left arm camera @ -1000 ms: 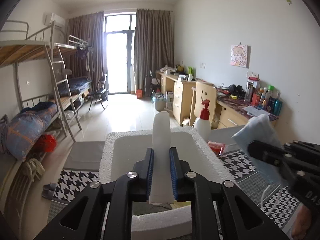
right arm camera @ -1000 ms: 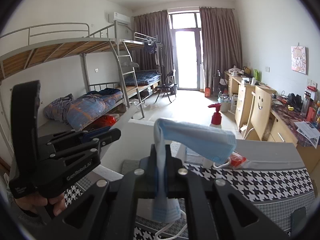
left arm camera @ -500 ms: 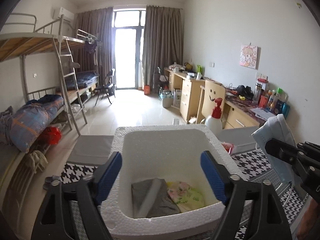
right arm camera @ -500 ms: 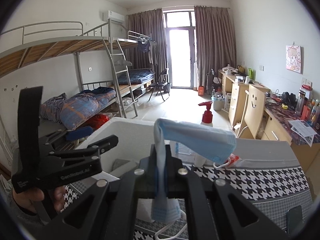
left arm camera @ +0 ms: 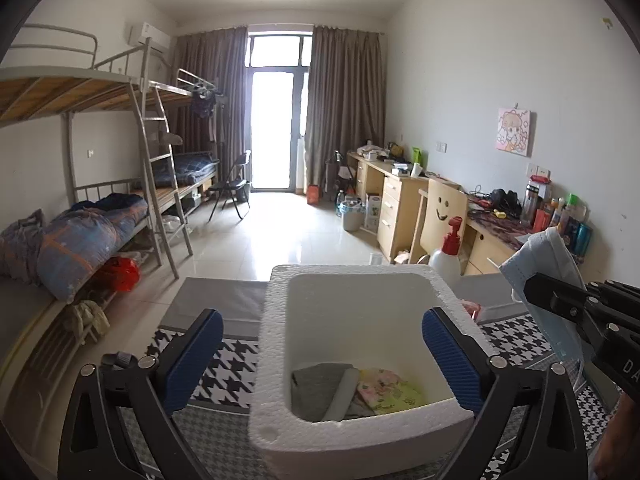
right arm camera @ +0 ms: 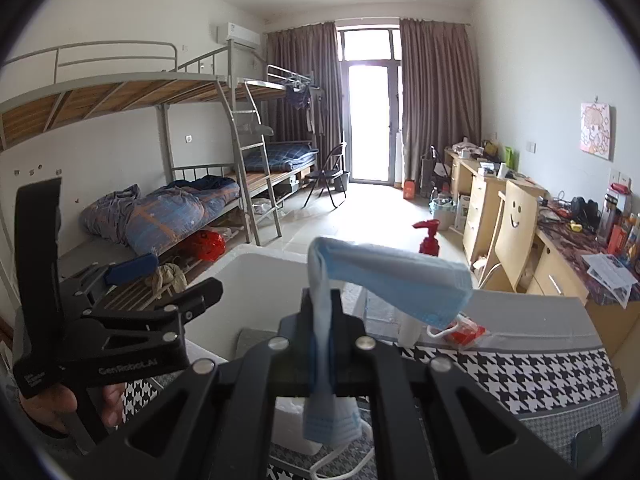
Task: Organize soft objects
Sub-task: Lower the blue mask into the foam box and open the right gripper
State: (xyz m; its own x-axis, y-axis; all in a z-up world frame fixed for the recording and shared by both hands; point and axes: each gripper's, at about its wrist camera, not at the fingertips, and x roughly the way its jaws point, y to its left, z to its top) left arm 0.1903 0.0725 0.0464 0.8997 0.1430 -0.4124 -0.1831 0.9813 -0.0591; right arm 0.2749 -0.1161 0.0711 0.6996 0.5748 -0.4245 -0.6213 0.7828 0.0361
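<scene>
Right wrist view: my right gripper [right arm camera: 320, 344] pinches the blue face mask [right arm camera: 384, 284] beside the foam box [left arm camera: 360, 280]; it is light and floppy, so I hold its folded middle. My left gripper [left arm camera: 322, 354] is opening, nothing between its fingers.

Left claw [left arm camera: 322, 354], lower part of the left wrist frame: black frame, two arms with triangular cut-outs, silver round screws at the joints. Fingertip pads [left arm camera: 450, 354] blue, ribbed.

Same claw at left of the right wrist frame: black body, grey lettering "GenRobot.AI", silver screws, blue pad at its tip. Hand [right arm camera: 60, 404] at lower left edge, partly shown.

Right claw [right arm camera: 322, 332], lower centre: black arms, cut-outs, silver screws. In the left wrist frame, white letters "DA" at right edge.
</scene>
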